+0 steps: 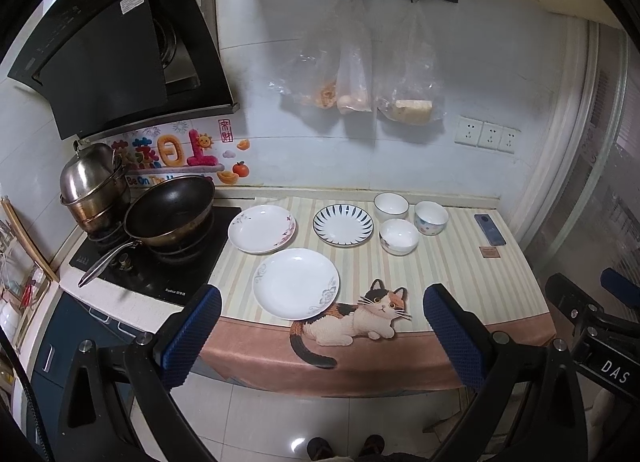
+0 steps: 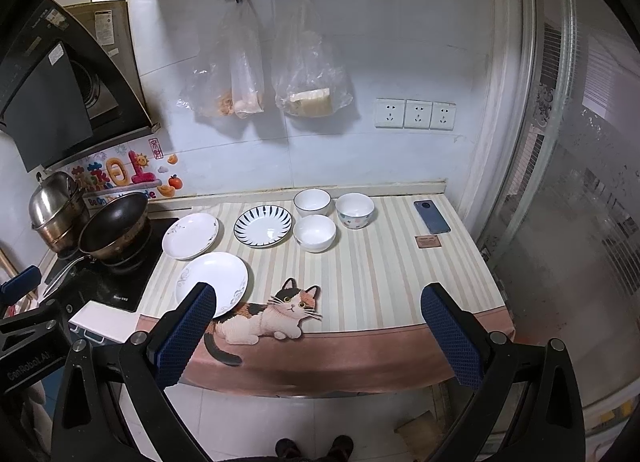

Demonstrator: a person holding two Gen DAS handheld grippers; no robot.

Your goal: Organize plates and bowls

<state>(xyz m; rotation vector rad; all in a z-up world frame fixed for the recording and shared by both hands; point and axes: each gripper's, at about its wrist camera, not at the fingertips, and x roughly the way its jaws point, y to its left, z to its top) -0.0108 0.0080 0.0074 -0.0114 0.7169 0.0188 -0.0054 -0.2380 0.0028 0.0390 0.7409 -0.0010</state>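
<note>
Three plates lie on the striped cloth: a white plate with grey trim [image 1: 296, 284] [image 2: 212, 284] nearest, a floral plate [image 1: 262, 228] [image 2: 191, 236] behind it, a blue-striped plate [image 1: 343, 225] [image 2: 263, 226] to the right. Three bowls cluster beside them: a blue-rimmed bowl [image 1: 391, 206] [image 2: 312, 202], a plain white bowl [image 1: 399, 236] [image 2: 314, 232], a dotted bowl [image 1: 431, 217] [image 2: 355, 210]. My left gripper [image 1: 322, 332] is open and empty, held off the counter's front edge. My right gripper [image 2: 318, 332] is open and empty, also in front of the counter.
A stove [image 1: 160, 258] on the left carries a black wok [image 1: 170, 209] and a steel pot [image 1: 94, 185]. A phone [image 2: 432, 216] and a small brown card [image 2: 428, 241] lie at the right. Plastic bags [image 2: 308, 73] hang on the wall. A glass door [image 2: 580, 181] stands at right.
</note>
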